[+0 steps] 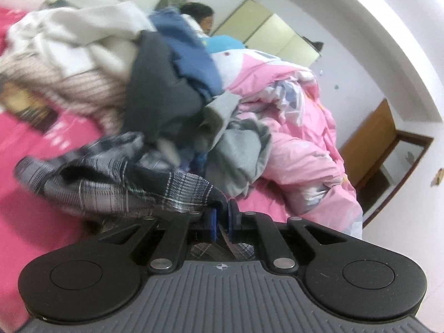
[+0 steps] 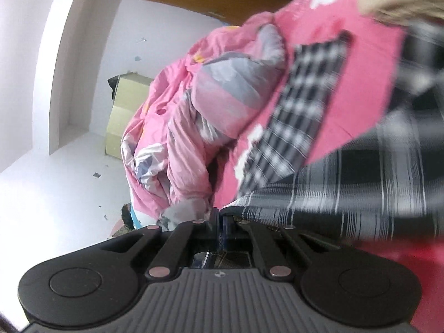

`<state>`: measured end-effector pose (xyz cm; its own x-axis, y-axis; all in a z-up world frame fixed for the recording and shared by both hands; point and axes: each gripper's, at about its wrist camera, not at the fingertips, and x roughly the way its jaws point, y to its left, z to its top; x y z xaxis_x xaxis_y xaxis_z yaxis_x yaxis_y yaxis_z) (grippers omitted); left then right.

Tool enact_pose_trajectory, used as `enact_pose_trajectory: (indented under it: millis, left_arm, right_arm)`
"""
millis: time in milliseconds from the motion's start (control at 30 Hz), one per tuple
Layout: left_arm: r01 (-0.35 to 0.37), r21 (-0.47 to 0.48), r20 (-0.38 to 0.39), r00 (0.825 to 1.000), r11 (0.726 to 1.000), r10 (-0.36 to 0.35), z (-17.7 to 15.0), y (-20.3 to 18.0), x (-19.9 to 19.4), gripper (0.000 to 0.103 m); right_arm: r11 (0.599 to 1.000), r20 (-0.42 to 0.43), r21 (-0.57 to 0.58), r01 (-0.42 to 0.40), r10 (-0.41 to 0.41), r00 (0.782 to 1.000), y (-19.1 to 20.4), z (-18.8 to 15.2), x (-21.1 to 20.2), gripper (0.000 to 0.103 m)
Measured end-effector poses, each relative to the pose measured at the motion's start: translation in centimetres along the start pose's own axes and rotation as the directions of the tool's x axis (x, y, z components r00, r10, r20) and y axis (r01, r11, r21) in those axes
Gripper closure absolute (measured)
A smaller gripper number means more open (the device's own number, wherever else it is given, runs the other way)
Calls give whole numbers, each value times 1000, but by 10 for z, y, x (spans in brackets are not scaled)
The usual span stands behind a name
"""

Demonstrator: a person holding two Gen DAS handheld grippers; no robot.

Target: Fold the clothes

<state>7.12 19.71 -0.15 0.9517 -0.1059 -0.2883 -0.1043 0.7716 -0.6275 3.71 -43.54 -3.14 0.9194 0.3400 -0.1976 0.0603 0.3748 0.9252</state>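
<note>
Left gripper (image 1: pixel 222 216): jaws almost together, only a narrow gap, with a fold of the plaid shirt (image 1: pixel 116 186) pinched between the blue pads (image 1: pixel 213 220). A strip of the same plaid cloth visible lower, between the two black linkage arms. From the pinch, spreading to the left over the pink bedsheet (image 1: pixel 36 155), dark grey and white checks, crumpled, somewhat blurred.

Right gripper (image 2: pixel 219 217): jaws also nearly closed, gripping an edge of the plaid shirt (image 2: pixel 360 183), which runs off to the right side of the right wrist view. A long checked part, probably a sleeve, lying flat across the pink bedsheet (image 2: pixel 347 55) further up. Strong blur here, so finer detail of the cloth not readable.

Behind the shirt in the left wrist view, a pile of clothes (image 1: pixel 155 63) on the bed: a grey piece nearest, then a dark charcoal one, a blue one, a striped beige one and a cream one at the top. Just beside the pile, toward the right edge of the bed, a bunched pink quilt (image 1: pixel 299 127) with white and grey pattern. Same pink quilt (image 2: pixel 177 127) heaped at the middle of the right wrist view.

Farthest back, a person's head (image 1: pixel 198 14) behind the pile, pale cabinets (image 1: pixel 277 30) along the white wall, and a brown wooden door (image 1: pixel 371 141).
</note>
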Motion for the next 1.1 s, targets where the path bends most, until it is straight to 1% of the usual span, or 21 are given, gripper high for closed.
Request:
enact_pose_trajectory:
  millis: [67,233,367,433,467,500,567,600,633,667,700,733,767,800,833,867,900,933,1000,1100]
  left_arm:
    - [0,31,-4,1000,1000,0,10,-8,23,98]
    - [-40,98,-52,998,994,46,33,-15,100,98]
    - [-77,178,-86,992,981,94,46,-18,166,98]
    - [-105,207,-114,985,973,130,46,-14,201,97]
    - [-121,218,-135,979,968,153,44,-9,218,94]
    - [-139,220,-162,971,966,176,40,-2,235,92]
    - [-174,191,-228,949,966,216,30,16,262,88]
    - [-184,165,-250,942,969,222,25,26,270,87]
    - [-183,143,-260,941,973,216,21,33,273,85]
    - [-168,128,-252,948,977,196,20,35,270,84]
    - [-152,113,-243,954,982,176,19,37,267,82]
    - [-136,98,-235,960,986,156,19,39,264,73]
    - [-125,92,-227,963,988,143,19,39,260,69]
    - [-123,96,-220,965,988,142,21,35,255,62]
    - [-121,93,-213,967,988,138,23,32,250,51]
    - [-119,83,-205,970,989,134,26,28,244,45]
    - [-117,72,-198,972,991,129,29,25,238,36]
    - [-115,61,-190,974,992,124,31,21,232,34]
    - [-109,26,-187,976,994,111,37,16,220,34]
    - [-109,-14,-195,975,994,104,42,6,196,33]
  right_arm:
    - [1000,-6,-22,0,-1,1000,10,18,29,100]
    - [999,-44,-31,22,-24,999,18,61,118,100]
    - [997,-70,-17,80,-81,994,3,87,194,101]
    - [994,-87,-13,106,-107,990,-9,97,233,100]
    - [994,-102,1,108,-108,989,-21,100,253,100]
    - [994,-117,27,107,-103,988,-36,102,273,98]
    - [984,-170,103,147,-128,977,-70,104,306,87]
    - [975,-193,146,166,-136,972,-88,104,318,74]
    - [965,-212,191,179,-138,968,-106,101,326,95]
    - [963,-221,210,170,-122,967,-113,100,329,95]
    - [967,-225,210,143,-94,970,-113,100,327,88]
    - [971,-230,207,119,-70,971,-112,101,324,73]
    - [974,-234,203,102,-53,971,-109,101,320,65]
    - [974,-237,201,105,-55,970,-104,101,314,58]
    - [972,-241,201,119,-69,968,-100,101,306,54]
    - [969,-250,206,139,-85,965,-96,102,299,51]
    - [963,-263,215,161,-102,959,-94,102,292,40]
    - [959,-274,223,176,-112,955,-91,102,285,33]
    - [954,-296,230,194,-121,947,-86,100,269,30]
    - [939,-340,238,250,-161,927,-79,91,241,27]
